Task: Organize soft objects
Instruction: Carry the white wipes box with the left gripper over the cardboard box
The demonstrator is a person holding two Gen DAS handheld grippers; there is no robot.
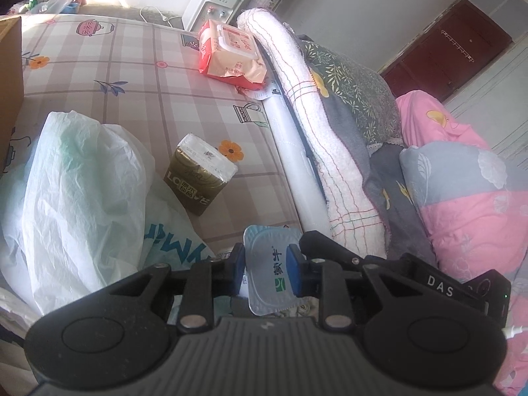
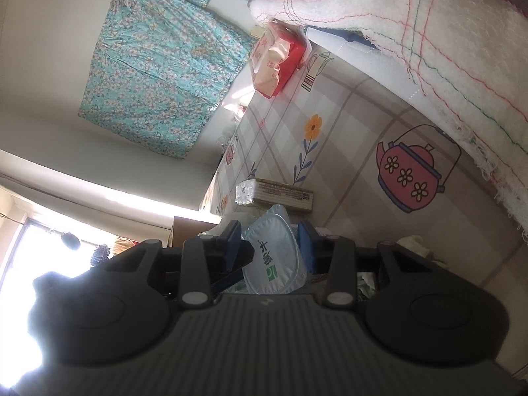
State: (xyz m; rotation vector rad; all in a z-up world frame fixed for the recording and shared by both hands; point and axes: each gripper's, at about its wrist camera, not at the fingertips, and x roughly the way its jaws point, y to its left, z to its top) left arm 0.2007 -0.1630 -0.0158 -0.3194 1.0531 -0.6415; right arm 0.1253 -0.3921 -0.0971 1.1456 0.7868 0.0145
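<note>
Two grippers, one soft translucent milk pouch with green lettering (image 1: 269, 270): left gripper (image 1: 266, 272) clamps it, right gripper (image 2: 271, 250) pinches its other end. Carry step, I'd say. Next: a drop spot, maybe the crinkled white plastic bag (image 1: 79, 191) left of the tool; gold-wrapped tissue pack (image 1: 198, 178) sits ahead.

My view takes in a bed (image 1: 138, 76) under a checked teapot-print sheet, pale grey walls (image 1: 379, 16), a dark red wooden door (image 1: 452, 49), a white water dispenser (image 1: 211, 6), a teal floral curtain (image 2: 158, 72), a sunlit window (image 2: 19, 254) glaring bright.
</note>
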